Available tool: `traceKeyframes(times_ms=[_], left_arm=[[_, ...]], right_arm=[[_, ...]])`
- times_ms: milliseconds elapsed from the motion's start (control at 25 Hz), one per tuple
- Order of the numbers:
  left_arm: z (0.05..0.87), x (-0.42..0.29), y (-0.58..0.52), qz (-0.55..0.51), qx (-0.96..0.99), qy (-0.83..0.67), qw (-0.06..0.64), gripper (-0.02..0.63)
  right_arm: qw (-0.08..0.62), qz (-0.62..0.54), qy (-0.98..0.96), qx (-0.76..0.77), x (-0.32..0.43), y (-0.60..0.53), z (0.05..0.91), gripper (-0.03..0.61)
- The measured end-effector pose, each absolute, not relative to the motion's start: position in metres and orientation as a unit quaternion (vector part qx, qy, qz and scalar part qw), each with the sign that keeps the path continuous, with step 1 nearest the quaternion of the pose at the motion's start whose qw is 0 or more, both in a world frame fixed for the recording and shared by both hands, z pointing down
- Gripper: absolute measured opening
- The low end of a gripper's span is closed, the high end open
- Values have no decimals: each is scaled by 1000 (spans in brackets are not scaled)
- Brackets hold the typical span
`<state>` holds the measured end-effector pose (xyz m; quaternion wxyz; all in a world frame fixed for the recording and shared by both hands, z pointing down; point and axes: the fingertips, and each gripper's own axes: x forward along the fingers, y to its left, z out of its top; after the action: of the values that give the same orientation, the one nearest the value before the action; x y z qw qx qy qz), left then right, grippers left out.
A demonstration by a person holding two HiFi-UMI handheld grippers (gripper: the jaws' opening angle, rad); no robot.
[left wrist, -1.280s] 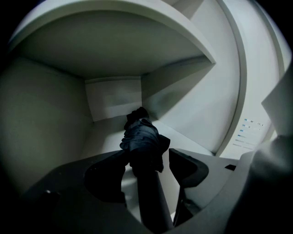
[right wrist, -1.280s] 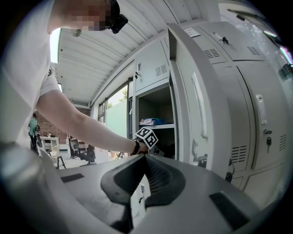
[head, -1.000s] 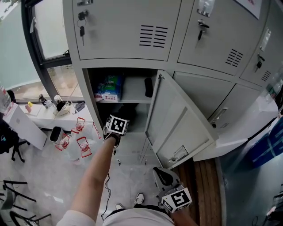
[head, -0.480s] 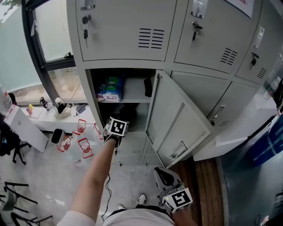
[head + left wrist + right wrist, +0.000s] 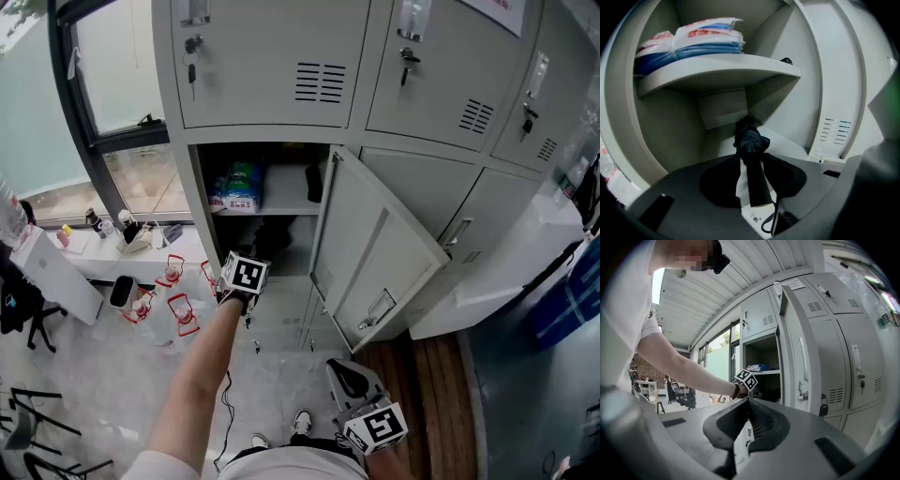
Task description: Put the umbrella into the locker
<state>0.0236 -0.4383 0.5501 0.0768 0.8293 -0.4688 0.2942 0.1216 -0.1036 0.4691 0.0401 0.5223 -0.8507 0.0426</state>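
The folded black umbrella (image 5: pixel 749 140) lies on the floor of the open locker's lower compartment (image 5: pixel 281 246), under the shelf (image 5: pixel 722 70). My left gripper (image 5: pixel 246 272) is held just outside the opening. In the left gripper view the left gripper (image 5: pixel 752 160) has just been closing its jaws. The umbrella's handle end shows between them, with a pale gap beside it and no pad pressing on it. My right gripper (image 5: pixel 349 377) hangs low near the person's body, away from the locker. Seen in its own view, the right gripper (image 5: pixel 749 401) is shut on nothing.
The locker door (image 5: pixel 375 244) stands swung open to the right. Blue and white packets (image 5: pixel 234 187) and a dark item (image 5: pixel 315 185) rest on the shelf. Closed lockers with keys surround it. Red-framed things (image 5: pixel 173 291) stand by a low white ledge at the left.
My left gripper has drawn back a little from the locker opening. The right gripper has hardly shifted.
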Motion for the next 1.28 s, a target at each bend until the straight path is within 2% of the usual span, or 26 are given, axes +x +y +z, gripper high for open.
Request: traceKeyframes(times_ms=[280, 400, 760, 1280], left_arm=[[527, 4, -424, 267, 834, -478, 72, 61], [523, 0, -414, 261, 839, -473, 63, 40], [488, -9, -373, 221, 860, -458, 48, 21], [420, -62, -287, 106, 880, -462, 16, 21]], right_arm=[[41, 48, -846, 529, 121, -93, 473, 18], [41, 46, -843, 534, 125, -90, 471, 18], [37, 31, -839, 542, 134, -90, 462, 18], [29, 13, -828, 560, 157, -97, 438, 18]])
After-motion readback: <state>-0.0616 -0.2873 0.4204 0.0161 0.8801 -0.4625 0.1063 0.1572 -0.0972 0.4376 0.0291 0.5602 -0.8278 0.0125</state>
